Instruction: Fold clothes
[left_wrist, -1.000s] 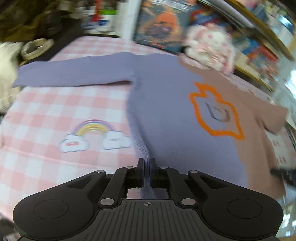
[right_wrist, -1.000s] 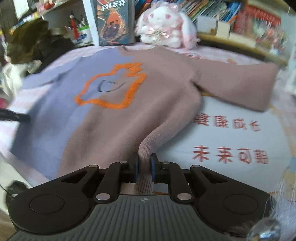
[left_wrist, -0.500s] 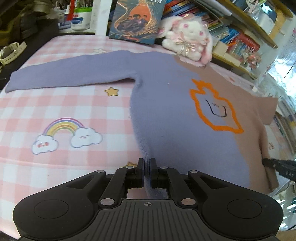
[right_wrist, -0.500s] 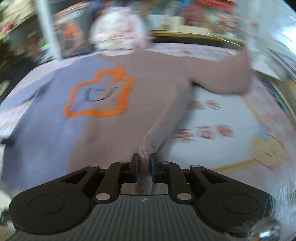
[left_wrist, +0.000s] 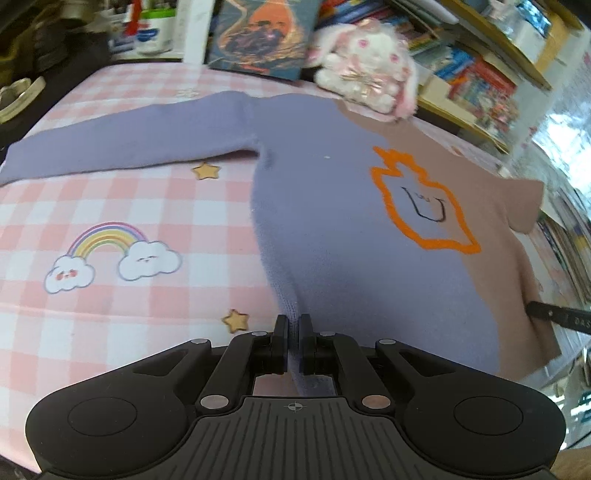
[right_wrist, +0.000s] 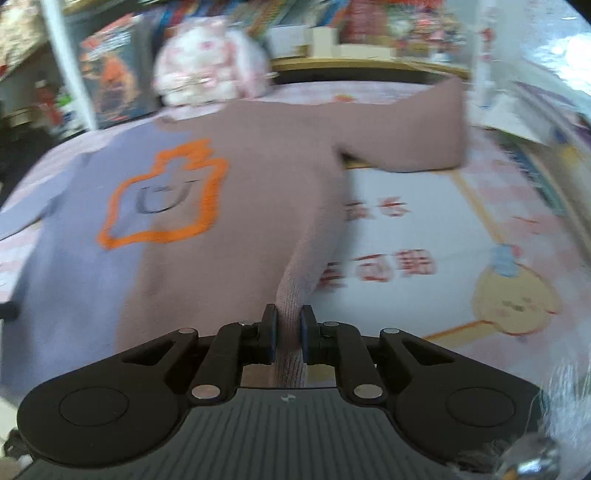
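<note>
While the left gripper (left_wrist: 294, 324) pinches the purple-and-brown knit sweater (left_wrist: 332, 221) hem, its view alone shows the rainbow print (left_wrist: 110, 254) at nine o'clock. The right gripper (right_wrist: 288, 317) clamps the brown hem; its blurred view hides the purple sleeve's end.

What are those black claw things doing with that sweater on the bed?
A person is folding clothes with two hand-held claws. The left claw is shut on the purple bottom corner of the sweater, and the right claw is shut on the brown bottom corner. The sweater lies spread out flat, face up, sleeves stretched to both sides, on a pink checked blanket. A plush bunny sits behind its collar. No fold has been made yet.
</note>
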